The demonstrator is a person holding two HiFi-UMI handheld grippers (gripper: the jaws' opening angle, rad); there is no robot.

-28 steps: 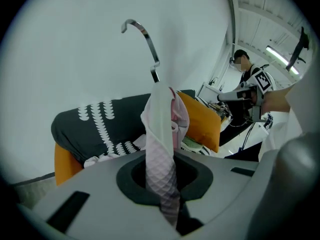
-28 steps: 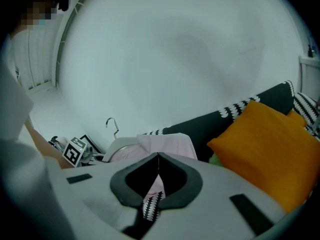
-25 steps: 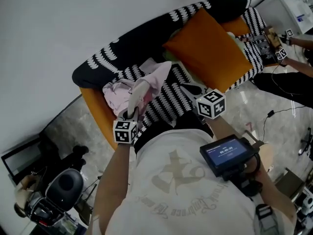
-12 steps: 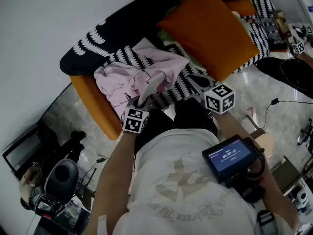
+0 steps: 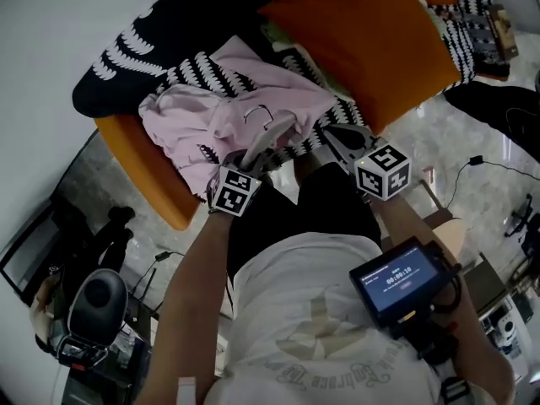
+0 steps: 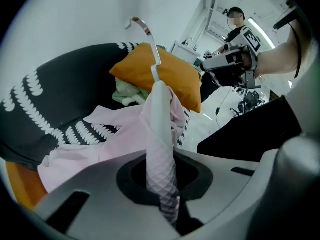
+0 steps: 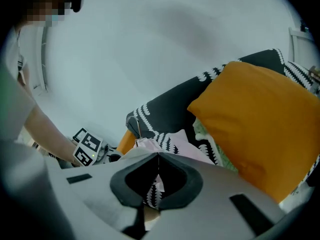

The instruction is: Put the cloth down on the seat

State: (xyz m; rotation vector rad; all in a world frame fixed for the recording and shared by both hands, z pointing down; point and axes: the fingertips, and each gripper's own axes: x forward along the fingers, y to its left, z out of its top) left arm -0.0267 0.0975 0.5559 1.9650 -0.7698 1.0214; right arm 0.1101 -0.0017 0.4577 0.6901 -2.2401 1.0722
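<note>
Between left fingers (image 6: 95,181), cloth (image 6: 163,179) (plus hanger (image 6: 159,109))

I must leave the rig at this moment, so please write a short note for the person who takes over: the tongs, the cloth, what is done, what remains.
Left tongs: shut on the pink garment, where it wraps the white hanger.
Right tongs: shut, nothing between them, close to the garment's right edge.
Garment: mostly spread on the black-and-white sofa seat, left of the orange cushion. The gripped end seems slightly lifted.
Done: most of the garment lies on the seat.
Left to do: lower the gripped end, open the left tongs, pull back.
</note>
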